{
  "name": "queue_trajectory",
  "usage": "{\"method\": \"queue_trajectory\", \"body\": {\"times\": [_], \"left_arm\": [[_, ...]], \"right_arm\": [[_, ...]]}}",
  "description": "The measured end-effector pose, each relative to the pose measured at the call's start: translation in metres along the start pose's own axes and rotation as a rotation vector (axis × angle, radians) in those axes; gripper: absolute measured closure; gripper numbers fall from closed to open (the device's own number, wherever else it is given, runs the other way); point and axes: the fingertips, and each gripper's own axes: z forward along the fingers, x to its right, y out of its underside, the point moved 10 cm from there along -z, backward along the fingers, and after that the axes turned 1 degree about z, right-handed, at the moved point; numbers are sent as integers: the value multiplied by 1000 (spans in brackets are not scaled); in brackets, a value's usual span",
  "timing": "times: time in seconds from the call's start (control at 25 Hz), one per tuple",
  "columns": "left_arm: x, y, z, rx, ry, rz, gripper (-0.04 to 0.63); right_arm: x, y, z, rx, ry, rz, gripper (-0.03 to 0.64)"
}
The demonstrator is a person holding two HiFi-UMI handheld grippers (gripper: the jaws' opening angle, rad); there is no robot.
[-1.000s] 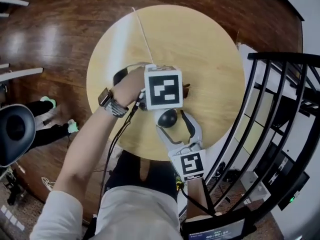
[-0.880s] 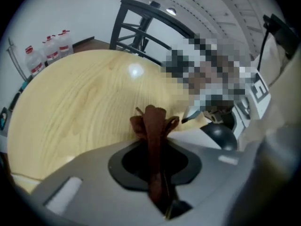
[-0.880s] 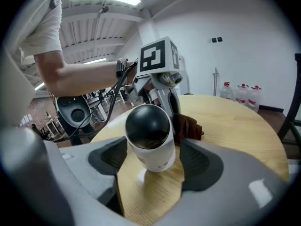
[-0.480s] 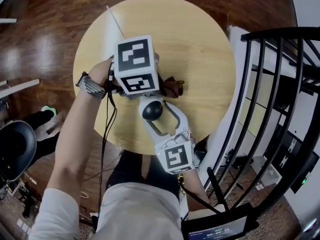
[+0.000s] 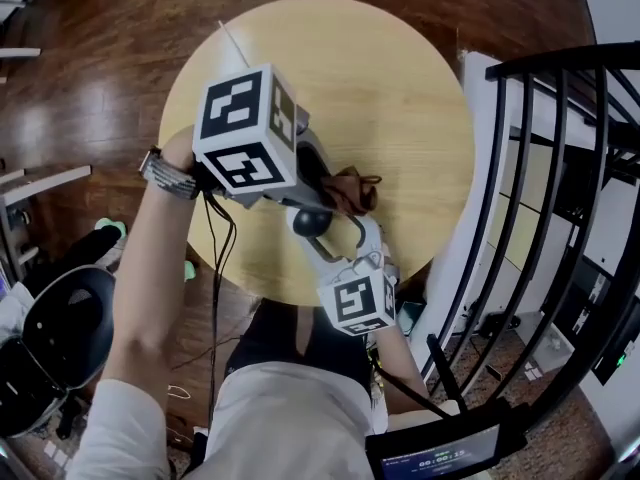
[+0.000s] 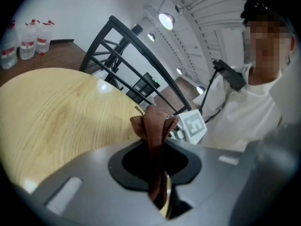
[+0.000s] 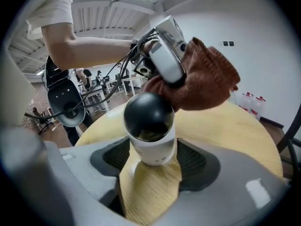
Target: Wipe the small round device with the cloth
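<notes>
Right gripper (image 7: pixel 153 153), its jaws just drawn closer, clasps the small round device (image 7: pixel 149 126), standing upright near the near edge of the round wooden bench (image 5: pixel 400 98). My left gripper (image 5: pixel 318 180) has its jaws clenched on the bunched brown cloth (image 6: pixel 154 126), lifted clear of the bench, just above and beyond the device's black dome; whether they touch I cannot tell.

No wording was legible: square coded markers (image 5: pixel 245 128) showed on the left claw (image 6: pixel 158 171) and right claw (image 7: pixel 153 157); digits on a screen (image 5: pixel 432 460) behind the right claw were blurred.
</notes>
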Motion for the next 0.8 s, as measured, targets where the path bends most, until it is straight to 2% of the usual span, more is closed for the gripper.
{"method": "queue_trajectory", "body": {"times": [0.08, 0.16, 0.24, 0.32, 0.4, 0.52, 0.64, 0.8], "left_arm": [[3, -4, -11, 54, -22, 19, 528], [3, -8, -25, 102, -99, 33, 528], [-3, -10, -37, 84, -227, 24, 528], [-17, -9, -38, 12, -314, -1, 528], [-36, -9, -31, -28, -306, -25, 528], [-57, -6, -14, -53, -215, -67, 528], [-63, 6, -1, -98, -178, -97, 528], [-62, 21, -1, -102, -157, -123, 529]], "right_arm": [[5, 0, 3, -8, -1, -20, 302], [8, -1, 5, -13, -2, -34, 302], [6, -1, 6, -17, 2, -37, 301], [4, -1, 8, -20, 11, -35, 301], [3, -1, 8, -21, 22, -53, 301], [4, -2, 10, -12, -1, -130, 302], [9, -5, 10, -3, -93, -223, 307], [21, -12, 16, -9, -262, -368, 310]]}}
